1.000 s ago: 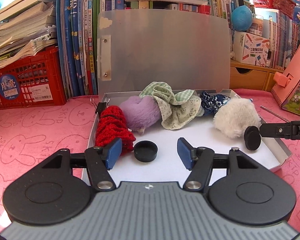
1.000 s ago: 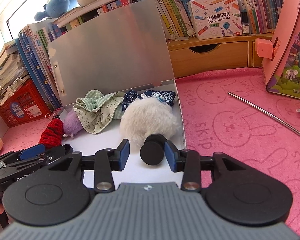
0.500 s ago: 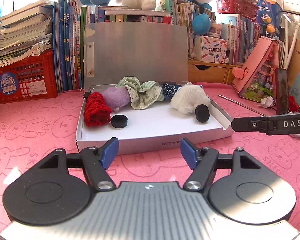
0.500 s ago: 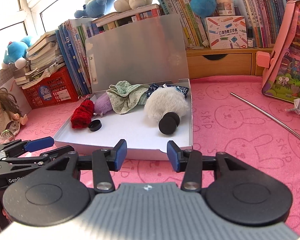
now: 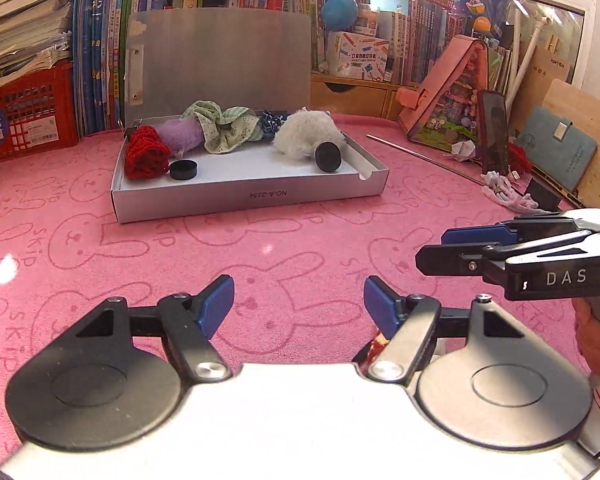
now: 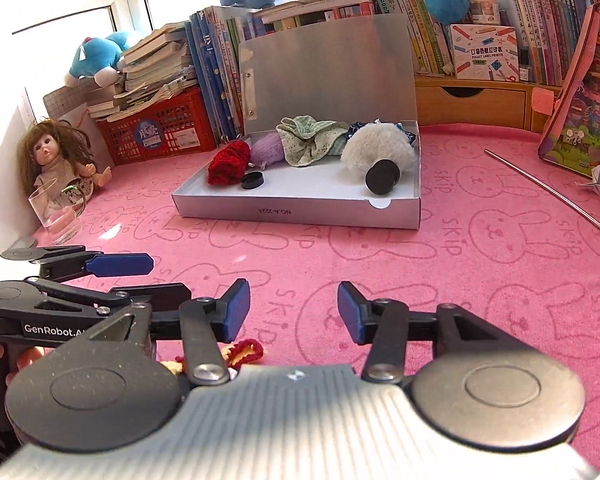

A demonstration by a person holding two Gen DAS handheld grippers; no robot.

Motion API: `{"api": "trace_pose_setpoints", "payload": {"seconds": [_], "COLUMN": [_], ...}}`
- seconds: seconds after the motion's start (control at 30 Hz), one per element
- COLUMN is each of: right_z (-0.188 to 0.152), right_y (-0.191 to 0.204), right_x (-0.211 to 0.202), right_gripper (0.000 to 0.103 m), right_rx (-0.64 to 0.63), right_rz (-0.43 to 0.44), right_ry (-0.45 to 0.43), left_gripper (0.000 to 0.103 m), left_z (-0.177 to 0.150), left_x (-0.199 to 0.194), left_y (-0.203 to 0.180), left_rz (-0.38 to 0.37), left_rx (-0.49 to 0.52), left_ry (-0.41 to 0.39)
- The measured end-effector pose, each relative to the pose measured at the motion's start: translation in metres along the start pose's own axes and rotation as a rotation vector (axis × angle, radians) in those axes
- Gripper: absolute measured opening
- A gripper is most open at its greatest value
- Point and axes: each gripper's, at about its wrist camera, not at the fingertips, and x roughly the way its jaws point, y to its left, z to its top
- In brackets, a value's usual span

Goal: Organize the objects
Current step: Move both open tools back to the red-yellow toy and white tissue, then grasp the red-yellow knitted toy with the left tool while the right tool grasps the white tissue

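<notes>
An open silver box (image 5: 252, 196) (image 6: 292, 212) lies on the pink mat, lid upright. It holds a red knit (image 5: 146, 154), a purple fluffy piece (image 5: 180, 134), a green checked cloth (image 5: 224, 128), a white fluffy ball (image 5: 304, 138) and two black discs. One disc (image 5: 183, 170) (image 6: 253, 180) lies flat; the other (image 5: 328, 157) (image 6: 381, 177) leans on the ball. My left gripper (image 5: 299, 304) (image 6: 120, 264) and right gripper (image 6: 293, 310) (image 5: 460, 248) hover side by side well short of the box, jaws opening, nothing between them.
A red crate (image 5: 24, 112) and rows of books stand behind the box. A doll (image 6: 58, 160) and a glass cup (image 6: 58, 216) sit at the far left. A metal rod (image 6: 548, 192) and a pink toy house (image 5: 448, 108) lie right. A red-yellow knitted piece (image 6: 246, 350) shows under the right gripper.
Both grippers have drawn back from inside the box to the near mat, and their jaws have widened. The two black discs stay in the box.
</notes>
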Motion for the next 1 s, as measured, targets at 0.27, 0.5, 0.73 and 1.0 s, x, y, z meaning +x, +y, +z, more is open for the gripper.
{"api": "trace_pose_setpoints", "payload": {"seconds": [0.27,0.5,0.73,1.0], "right_z": [-0.023,-0.031,-0.031,-0.025], "right_y": [0.016,0.02,0.023,0.009], "right_x": [-0.013,-0.01,-0.006,-0.009], "right_gripper": [0.066,0.066,0.026,0.021], "right_rx": [-0.057,-0.049,-0.014,0.025], "right_rz": [0.06,0.117,0.126,0.036], "right_ry": [0.042,0.081,0.085,0.049], "left_gripper": [0.076,0.076,0.076,0.076], "left_z": [-0.007,-0.013,-0.015,-0.017], "left_x": [-0.008,-0.012,-0.014,-0.014], "left_y": [-0.008,-0.003,-0.002,-0.008], "left_rz": [-0.034,-0.006,0.0,-0.029], "left_rx": [0.053,0.051,0.049,0.052], "left_ry": [0.033,0.037,0.035,0.036]}}
